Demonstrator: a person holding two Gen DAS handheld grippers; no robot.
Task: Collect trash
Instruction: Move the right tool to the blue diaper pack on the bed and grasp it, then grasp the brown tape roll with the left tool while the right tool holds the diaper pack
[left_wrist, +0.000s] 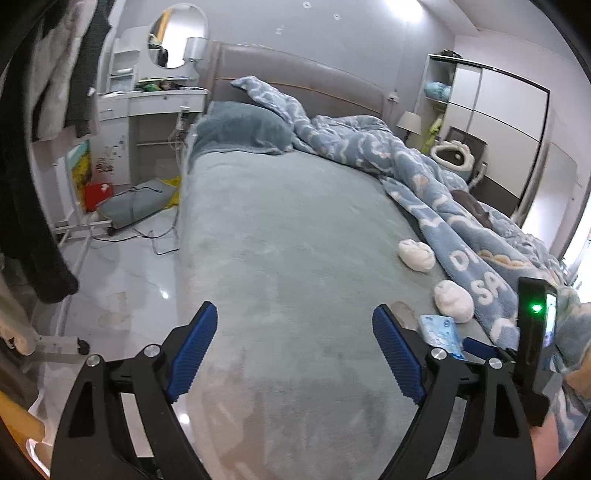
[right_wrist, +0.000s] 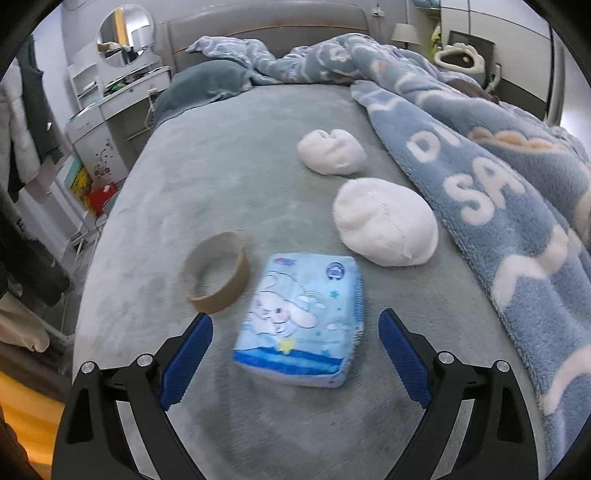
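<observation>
Right hand-held gripper (right_wrist: 295, 354) spread, straddling blue cartoon-printed tissue pack (right_wrist: 301, 319) for pickup; brown cardboard tape ring (right_wrist: 214, 272) just left of pack; left hand-held gripper (left_wrist: 293, 352) spread, empty.

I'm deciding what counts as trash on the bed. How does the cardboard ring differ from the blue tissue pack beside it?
The cardboard ring is brown, round and hollow, so the bedsheet shows through it; the tissue pack is light blue, boxy and full, printed with a cartoon character. The ring is the smaller of the two and lies off to one side of the open jaws of the right gripper, while the pack lies between them. Both lie loose on the sheet, ungripped.
</observation>
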